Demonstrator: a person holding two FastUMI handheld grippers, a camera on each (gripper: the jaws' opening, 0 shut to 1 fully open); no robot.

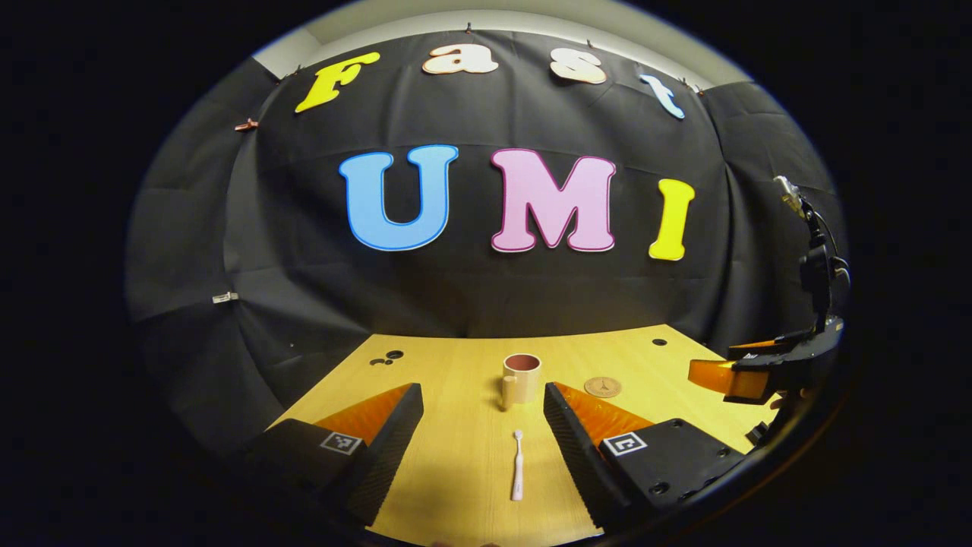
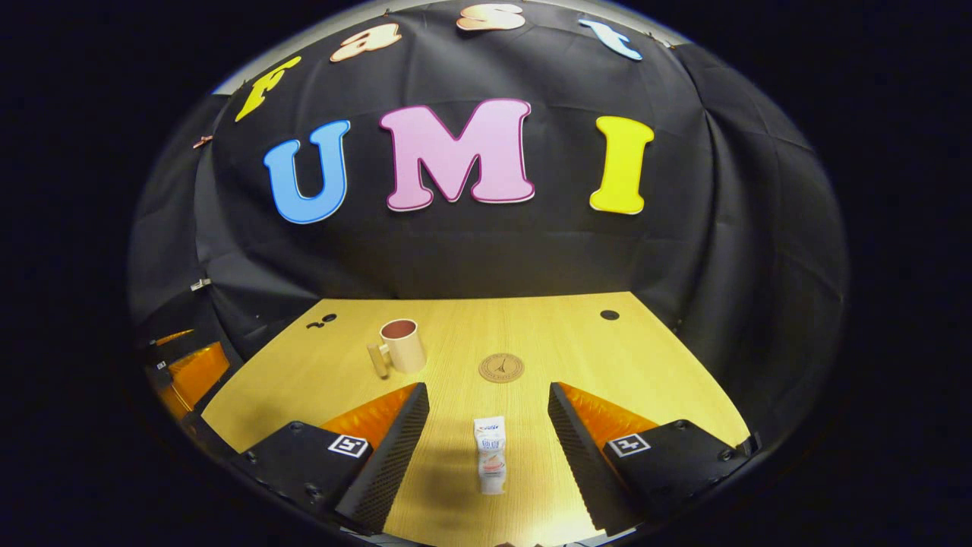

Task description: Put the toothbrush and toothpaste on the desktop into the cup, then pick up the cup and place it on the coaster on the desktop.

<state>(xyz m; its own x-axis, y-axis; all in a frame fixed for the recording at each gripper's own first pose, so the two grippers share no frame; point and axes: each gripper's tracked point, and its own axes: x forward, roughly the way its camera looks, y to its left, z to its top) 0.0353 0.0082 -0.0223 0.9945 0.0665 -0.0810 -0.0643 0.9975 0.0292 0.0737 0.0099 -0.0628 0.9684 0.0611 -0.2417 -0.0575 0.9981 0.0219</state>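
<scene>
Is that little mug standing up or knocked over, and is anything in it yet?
Upright: the small beige mug stands on the wooden desktop, open mouth up. Nothing pokes above its rim; the white toothbrush lies flat on the desk.

left gripper (image 1: 483,395) jaws spread wide, right gripper (image 2: 488,395) likewise, both hovering low

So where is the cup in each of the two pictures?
Left gripper view: the cup stands on the wooden desk just past the toothbrush, near the middle, between the claw fingers.
Right gripper view: the cup sits left of the middle, farther back than the toothpaste.
Shared landmark: the round coaster lies to the cup's right in both views.
</scene>
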